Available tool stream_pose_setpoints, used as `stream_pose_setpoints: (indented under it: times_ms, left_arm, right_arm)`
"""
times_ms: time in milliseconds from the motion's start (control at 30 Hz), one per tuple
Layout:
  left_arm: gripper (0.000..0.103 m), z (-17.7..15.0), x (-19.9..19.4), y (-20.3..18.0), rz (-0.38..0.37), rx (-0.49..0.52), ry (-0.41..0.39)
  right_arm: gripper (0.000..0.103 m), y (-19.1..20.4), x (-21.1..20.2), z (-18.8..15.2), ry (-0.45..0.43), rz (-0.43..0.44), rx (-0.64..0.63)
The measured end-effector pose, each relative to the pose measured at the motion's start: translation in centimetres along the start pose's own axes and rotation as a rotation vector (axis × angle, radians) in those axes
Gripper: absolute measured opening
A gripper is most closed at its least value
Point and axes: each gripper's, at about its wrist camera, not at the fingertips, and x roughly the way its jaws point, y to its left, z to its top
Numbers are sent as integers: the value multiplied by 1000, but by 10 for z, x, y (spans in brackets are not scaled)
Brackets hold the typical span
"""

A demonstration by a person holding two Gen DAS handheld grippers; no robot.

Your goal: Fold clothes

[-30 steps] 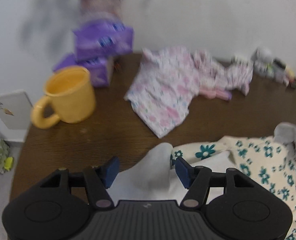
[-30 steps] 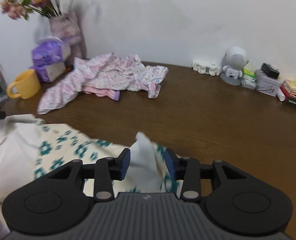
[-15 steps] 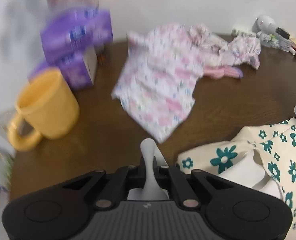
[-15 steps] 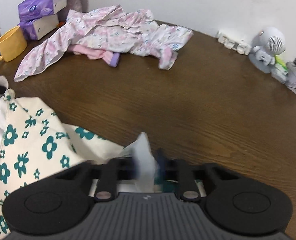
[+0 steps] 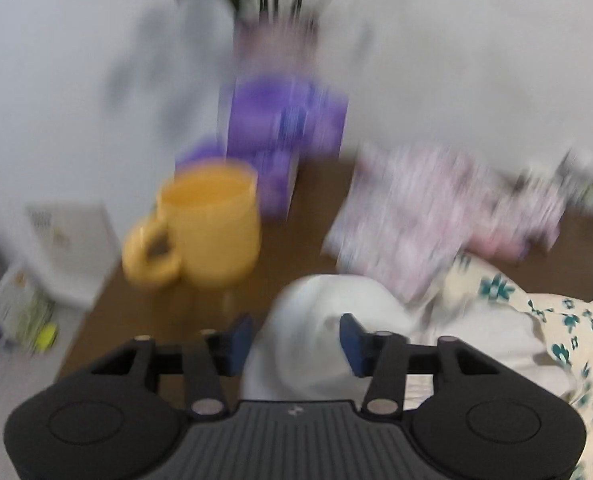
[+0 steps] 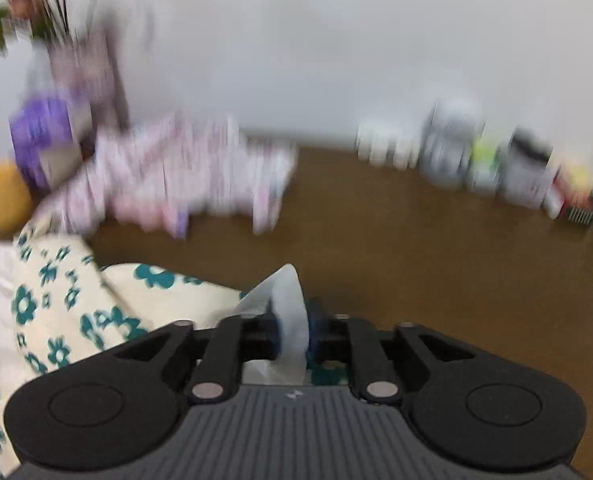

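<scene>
1. The left gripper (image 5: 296, 338) stands with its jaws parted, having just been opening; a white bulge of the cream garment (image 5: 324, 332) sits between the blue pads (image 5: 240, 338), and whether they press on it cannot be told through the blur.
2. The right gripper (image 6: 294, 330) is clamped on a thin upright fold of the same garment's white lining (image 6: 290, 312), though its jaws have just eased slightly wider.
3. The cream garment, printed with teal flowers (image 6: 56, 304), lies bunched on the brown counter (image 6: 416, 264) between the two grippers, close to the near edge.
4. A second, pink-patterned garment (image 6: 184, 176) lies crumpled farther back on the counter, touching the far edge of the cream one in the left wrist view.
5. A yellow mug (image 5: 208, 228) stands left of the pink garment, just in front of purple tissue packs (image 5: 284, 120).
6. Small blurred items (image 6: 496, 160) line the wall at the right.
</scene>
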Motion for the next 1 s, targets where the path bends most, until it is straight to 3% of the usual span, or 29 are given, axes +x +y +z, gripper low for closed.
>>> stream_pose_setpoints:
  times_ms: [33,100,200,333,400,500,600,633,667,767,1000]
  left_arm:
    - [46,-1,5,0,10,-2,19]
    - [47,6,-3,1,-5,-15,-37]
    - [56,21,-10,-10,-67,35,-73]
    - [55,36,17,-52,-165,203,24]
    - [54,38,32,-73,-158,288,69]
    - [41,33,53,-100,-98,400,103]
    - [15,30,66,-109,-137,422,100]
    - [1,29,67,-110,-149,420,89]
    - [1,27,66,-109,-144,423,71]
    - [0,23,55,-109,-99,459,-23]
    - [0,36,-22,-90,39,469,-303]
  right_arm:
    - [22,0,6,-5,19,-6,0]
    - [34,-1,7,-10,10,-6,5]
    - [39,-5,5,-11,-6,-6,14]
    - [43,-7,13,-8,13,-30,3]
    - [43,-7,19,-8,26,-23,2]
    - [43,-6,26,-11,43,-13,-7]
    - [43,-7,30,-14,49,-5,-9]
    - [43,-8,32,-15,50,0,-5]
    - [41,-9,33,-16,51,8,-2]
    - [10,-7,36,-16,53,41,1]
    - [9,-1,7,0,-66,54,-14]
